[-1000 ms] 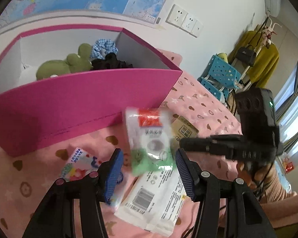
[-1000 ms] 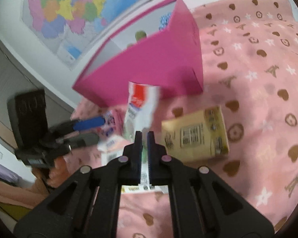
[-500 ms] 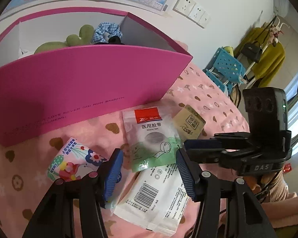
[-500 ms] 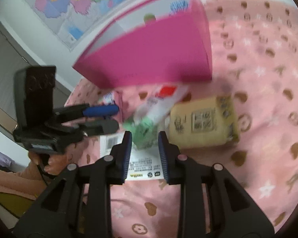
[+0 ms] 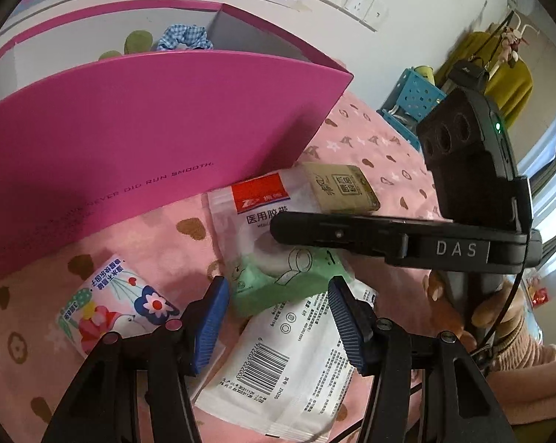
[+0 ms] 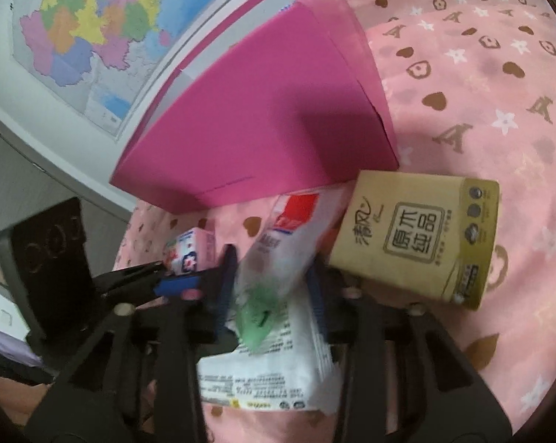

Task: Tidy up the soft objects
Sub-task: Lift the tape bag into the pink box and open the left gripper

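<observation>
Both grippers hang over the pink bed (image 6: 481, 85). Left gripper (image 5: 276, 317) is partly open, holding nothing. Right gripper (image 6: 272, 288) has been closing, with the tape bag (image 5: 274, 243) between its jaws; grip unclear. Pink box (image 5: 148, 129) stands just behind the bag.

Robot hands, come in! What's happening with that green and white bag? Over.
Left gripper open, jaws straddling green-and-white plastic tape pouch. Right gripper jaws just closing, pouch between, not pinched. Pouch on white barcoded packet; pink cardboard box behind.
</observation>
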### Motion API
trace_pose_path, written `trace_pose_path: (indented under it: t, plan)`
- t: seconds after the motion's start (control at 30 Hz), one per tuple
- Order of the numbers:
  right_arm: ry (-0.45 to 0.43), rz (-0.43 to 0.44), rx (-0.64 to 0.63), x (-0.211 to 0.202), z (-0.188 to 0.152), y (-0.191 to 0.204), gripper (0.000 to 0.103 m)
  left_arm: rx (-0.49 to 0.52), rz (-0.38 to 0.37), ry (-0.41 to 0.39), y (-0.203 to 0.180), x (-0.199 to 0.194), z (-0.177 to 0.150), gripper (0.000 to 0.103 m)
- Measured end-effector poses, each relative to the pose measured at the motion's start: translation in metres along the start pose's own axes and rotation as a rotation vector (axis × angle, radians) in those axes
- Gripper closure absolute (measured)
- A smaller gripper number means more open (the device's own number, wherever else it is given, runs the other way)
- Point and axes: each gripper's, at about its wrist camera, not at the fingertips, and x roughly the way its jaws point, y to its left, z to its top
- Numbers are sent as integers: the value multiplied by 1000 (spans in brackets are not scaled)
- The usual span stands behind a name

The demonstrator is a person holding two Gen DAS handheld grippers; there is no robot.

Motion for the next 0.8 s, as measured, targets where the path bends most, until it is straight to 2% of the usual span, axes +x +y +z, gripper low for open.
trace_pose_path:
  t: [0.07,0.23,0.37,0.47,0.63,0.7,0.8]
  plan:
    - [-12,19,17,-1,-1,-1,80,-17,-13,-3,3,0,1,45]
    - [-71,81,36,-22,-2,-3,89,-17,-43,-5,0,2,2,35]
    - [-93,131,44,-36,-4,-1,89,-21,-123,-11,-3,2,5,34]
    - [-97,170,53,-41,-6,1,89,-28,-166,-21,-3,0,8,27]
    - [-103,239,33,-53,-8,8,90,-9,-229,-55,-4,-14,13,28]
    - [-103,252,11,-56,-6,17,90,13,-206,-82,-9,-21,17,30]
    - [-122,251,-27,-62,2,29,89,34,-172,-133,-15,-33,26,39]
